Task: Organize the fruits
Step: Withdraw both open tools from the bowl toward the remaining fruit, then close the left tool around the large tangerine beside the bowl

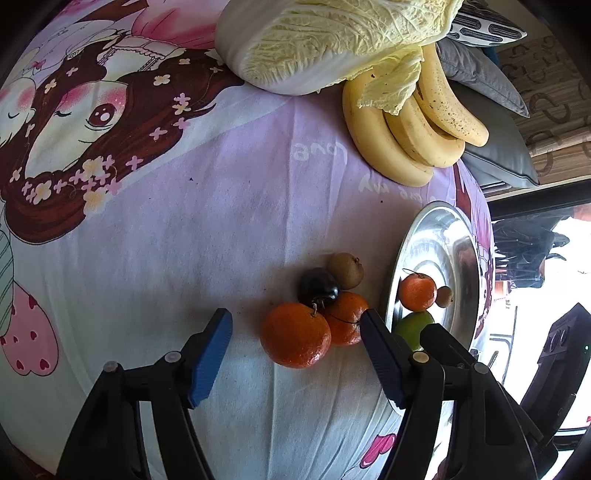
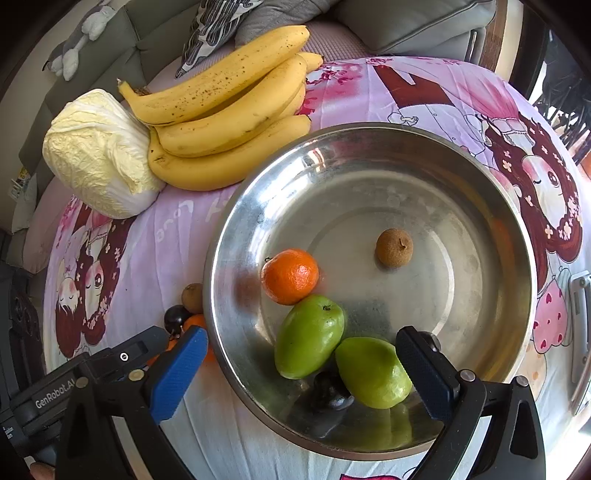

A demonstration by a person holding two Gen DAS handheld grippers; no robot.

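A steel bowl (image 2: 369, 147) holds a tangerine (image 2: 290, 275), two green fruits (image 2: 308, 336) (image 2: 373, 371), a small brown fruit (image 2: 394, 247) and a dark plum (image 2: 327, 387). My right gripper (image 2: 299, 365) is open above the bowl's near side, empty. On the cloth left of the bowl (image 1: 432, 236) lie two tangerines (image 1: 295, 334) (image 1: 347, 317), a dark plum (image 1: 317, 288) and a kiwi (image 1: 346, 270). My left gripper (image 1: 295, 354) is open, its fingers either side of the nearest tangerine, not touching it.
A bunch of bananas (image 2: 229, 110) and a napa cabbage (image 2: 99, 155) lie at the table's far side, also seen in the left wrist view: bananas (image 1: 406, 122), cabbage (image 1: 314, 40). Grey sofa cushions (image 2: 406, 22) stand behind. The table carries a cartoon-print cloth (image 1: 147, 221).
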